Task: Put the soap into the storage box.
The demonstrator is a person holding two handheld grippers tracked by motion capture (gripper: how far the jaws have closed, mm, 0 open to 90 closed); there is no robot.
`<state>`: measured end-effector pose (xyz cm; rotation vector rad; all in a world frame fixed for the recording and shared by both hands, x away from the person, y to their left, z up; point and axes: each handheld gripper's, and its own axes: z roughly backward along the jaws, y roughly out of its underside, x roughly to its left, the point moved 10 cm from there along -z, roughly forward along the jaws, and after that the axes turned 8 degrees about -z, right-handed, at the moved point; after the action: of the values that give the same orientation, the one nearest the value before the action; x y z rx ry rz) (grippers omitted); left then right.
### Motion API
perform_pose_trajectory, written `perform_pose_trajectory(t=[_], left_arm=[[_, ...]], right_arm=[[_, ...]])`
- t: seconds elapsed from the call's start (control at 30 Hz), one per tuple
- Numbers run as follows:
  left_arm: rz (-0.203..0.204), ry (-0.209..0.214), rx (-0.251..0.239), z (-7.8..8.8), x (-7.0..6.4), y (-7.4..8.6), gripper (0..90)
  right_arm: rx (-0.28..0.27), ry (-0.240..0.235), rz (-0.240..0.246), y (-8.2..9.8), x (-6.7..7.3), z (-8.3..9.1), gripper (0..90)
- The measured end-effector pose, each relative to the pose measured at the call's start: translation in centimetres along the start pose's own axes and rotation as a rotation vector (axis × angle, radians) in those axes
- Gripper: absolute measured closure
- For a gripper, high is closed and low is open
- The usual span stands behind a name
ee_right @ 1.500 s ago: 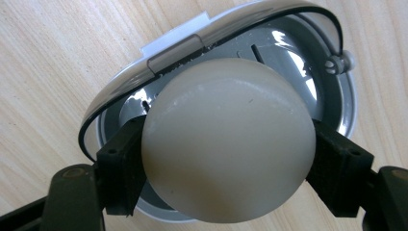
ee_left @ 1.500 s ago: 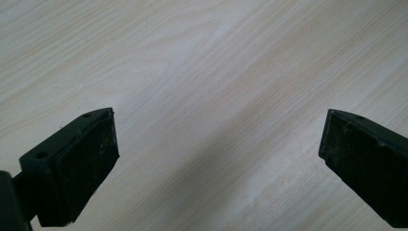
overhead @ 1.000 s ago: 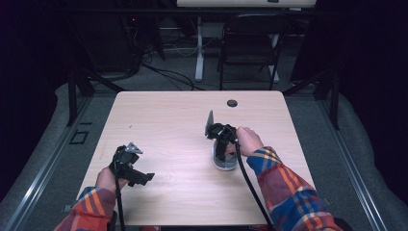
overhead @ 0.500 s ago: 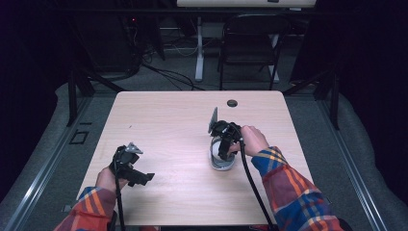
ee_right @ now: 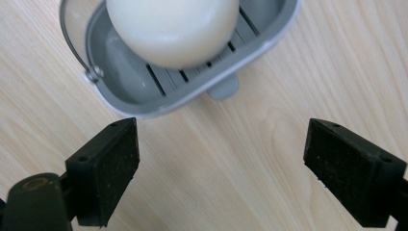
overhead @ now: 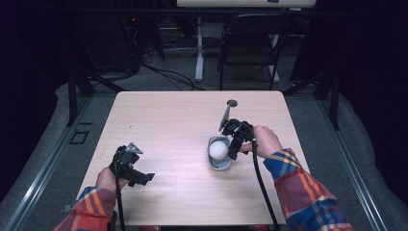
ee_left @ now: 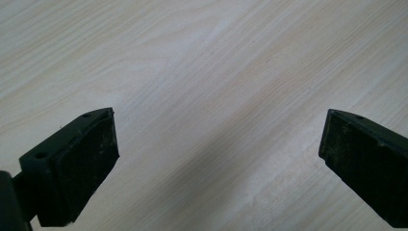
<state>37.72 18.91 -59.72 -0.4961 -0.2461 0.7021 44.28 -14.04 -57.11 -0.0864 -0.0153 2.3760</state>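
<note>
A: Soap status?

B: White round soap (overhead: 218, 149) sitting in grey soap dish (overhead: 220, 164). Dish flat on the wooden table (overhead: 173, 120), right of centre, closer to the near edge than the far. In the right gripper view: soap (ee_right: 172, 29) resting on slotted floor of dish (ee_right: 144, 98), wire handle on dish's left rim, small grey foot poking out under the near rim.

A: Relative to the tool?

B: Right gripper (overhead: 235, 144) just right of the dish, hanging over its right rim in the high view. From its own camera (ee_right: 219, 168): jaws standing apart, just been opening, nothing between them but bare wood. Dish and soap ahead of the pads, not touched. Released, not gripped.

A: Left side?

B: Left gripper (overhead: 129, 166) near the near-left corner, well apart from dish and soap. Jaws spread wide in its own view (ee_left: 219, 154), nothing between, plain tabletop below.

A: Anything else on the table?

B: Small dark round object (overhead: 232, 102) near the far edge, beyond the right gripper. Can't tell what it is. Folding chair (overhead: 250, 43) on the floor past the far edge.
</note>
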Motion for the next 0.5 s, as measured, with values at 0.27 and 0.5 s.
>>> perform_pose_trajectory(t=[0.27, 0.5], left_arm=[[0.001, 0.0, 0.002, 0.0, 0.0, 0.0, 0.3], [0.002, 0.0, 0.004, -0.1, 0.0, 0.0, 0.3]], right_arm=[[-0.006, 0.014, -0.045, 3.2, -1.8, 0.4, 8.3], [-0.008, 0.024, -0.092, 6.0, -3.3, -0.2, 6.9]])
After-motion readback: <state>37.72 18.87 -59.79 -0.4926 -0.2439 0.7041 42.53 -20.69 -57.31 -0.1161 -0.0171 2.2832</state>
